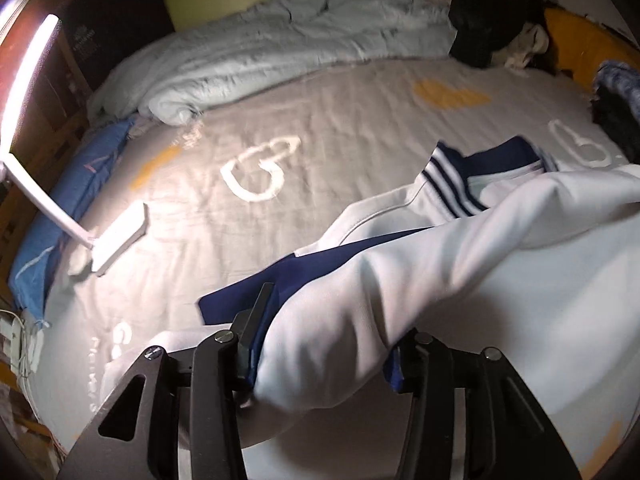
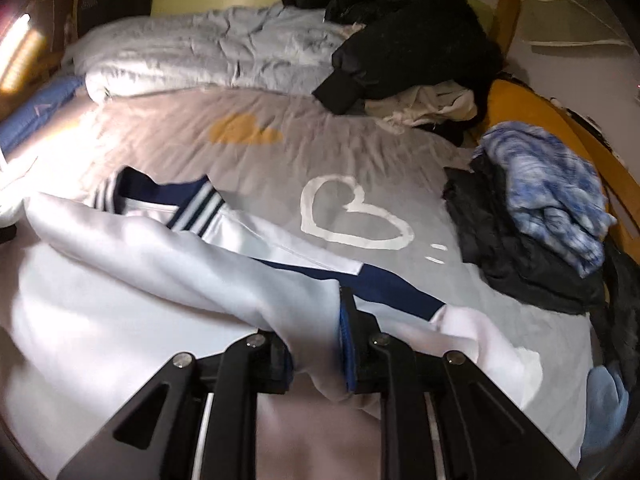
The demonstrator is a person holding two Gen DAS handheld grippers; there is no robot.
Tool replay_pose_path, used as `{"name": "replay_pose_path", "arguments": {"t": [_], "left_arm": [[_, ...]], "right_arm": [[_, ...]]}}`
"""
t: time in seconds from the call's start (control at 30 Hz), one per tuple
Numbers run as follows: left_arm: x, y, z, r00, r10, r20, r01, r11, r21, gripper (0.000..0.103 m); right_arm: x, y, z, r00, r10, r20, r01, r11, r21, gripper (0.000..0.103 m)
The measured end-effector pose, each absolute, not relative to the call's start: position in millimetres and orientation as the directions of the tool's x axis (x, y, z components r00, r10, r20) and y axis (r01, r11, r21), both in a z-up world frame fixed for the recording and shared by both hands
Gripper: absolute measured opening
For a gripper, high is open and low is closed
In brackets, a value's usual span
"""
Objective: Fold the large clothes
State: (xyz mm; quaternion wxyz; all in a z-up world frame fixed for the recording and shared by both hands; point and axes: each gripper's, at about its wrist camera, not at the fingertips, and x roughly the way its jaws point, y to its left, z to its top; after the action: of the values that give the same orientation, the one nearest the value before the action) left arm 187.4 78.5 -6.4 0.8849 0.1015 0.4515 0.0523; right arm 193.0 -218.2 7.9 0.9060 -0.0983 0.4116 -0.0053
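Item: white and navy jacket (image 1: 460,280), lying on the bed (image 1: 320,128), its striped collar (image 1: 452,184) ahead of both grippers. Left gripper (image 1: 324,344) is clamping a thick white fold; right gripper (image 2: 316,344) is pinching the matching edge. Step in hand, apparently: 2 grippers carrying the near half toward the collar. Next move is calling for laying edges level, then letting go.

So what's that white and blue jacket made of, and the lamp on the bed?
The white and navy jacket looks like smooth, slightly shiny knit, probably polyester sportswear: it drapes in soft rounded folds and has a ribbed striped collar. The white lamp looks like hard matte plastic, with straight edges and a stiff flat base, though painted metal can't be ruled out.
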Motion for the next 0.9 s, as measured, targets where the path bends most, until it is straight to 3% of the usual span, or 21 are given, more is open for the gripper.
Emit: {"name": "replay_pose_path", "arguments": {"t": [0.37,0.4,0.47,0.5,0.57,0.6,0.63,0.73,0.9], "left_arm": [[220.0,81.7,-23.2,0.622,0.194,-0.758,-0.008,0.97,0.241,0.051],[219.7,81.8,-23.7,0.64,0.188,-0.745,-0.002,0.97,0.244,0.056],[218.0,83.5,-23.8,0.66,0.198,-0.724,-0.01,0.967,0.255,0.076],[216.8,85.8,-22.6,0.668,0.21,-0.714,-0.026,0.965,0.259,0.088],[213.6,90.9,-17.7,0.683,0.192,-0.705,-0.03,0.971,0.235,0.09],[209.9,91.9,-12.6,0.691,0.176,-0.701,-0.026,0.975,0.219,0.09],[205.3,92.0,-6.7,0.703,0.169,-0.691,-0.026,0.977,0.212,0.09],[183.1,88.1,14.0,0.763,0.15,-0.629,-0.029,0.98,0.198,0.101],[142.3,90.7,45.8,0.823,0.113,-0.557,-0.045,0.99,0.133,0.103]], "right_arm": [[235.6,-216.1,-15.2,0.674,-0.059,-0.737,-0.086,0.984,-0.157,0.021],[236.8,-214.9,-16.3,0.676,-0.06,-0.735,-0.086,0.984,-0.159,0.021],[234.3,-214.5,-15.9,0.686,-0.054,-0.726,-0.096,0.982,-0.164,0.025],[232.2,-214.8,-14.1,0.693,-0.053,-0.719,-0.096,0.982,-0.164,0.033],[225.3,-219.6,-7.3,0.716,-0.042,-0.697,-0.08,0.987,-0.143,0.062],[221.3,-223.9,-3.0,0.73,-0.04,-0.682,-0.062,0.99,-0.125,0.082],[214.7,-230.2,2.6,0.752,-0.047,-0.658,-0.028,0.994,-0.103,0.092],[192.7,-255.8,22.1,0.8,-0.023,-0.599,0.036,0.999,0.01,0.102],[174.2,-278.5,44.2,0.827,-0.007,-0.562,0.059,0.995,0.075,0.103]]}}
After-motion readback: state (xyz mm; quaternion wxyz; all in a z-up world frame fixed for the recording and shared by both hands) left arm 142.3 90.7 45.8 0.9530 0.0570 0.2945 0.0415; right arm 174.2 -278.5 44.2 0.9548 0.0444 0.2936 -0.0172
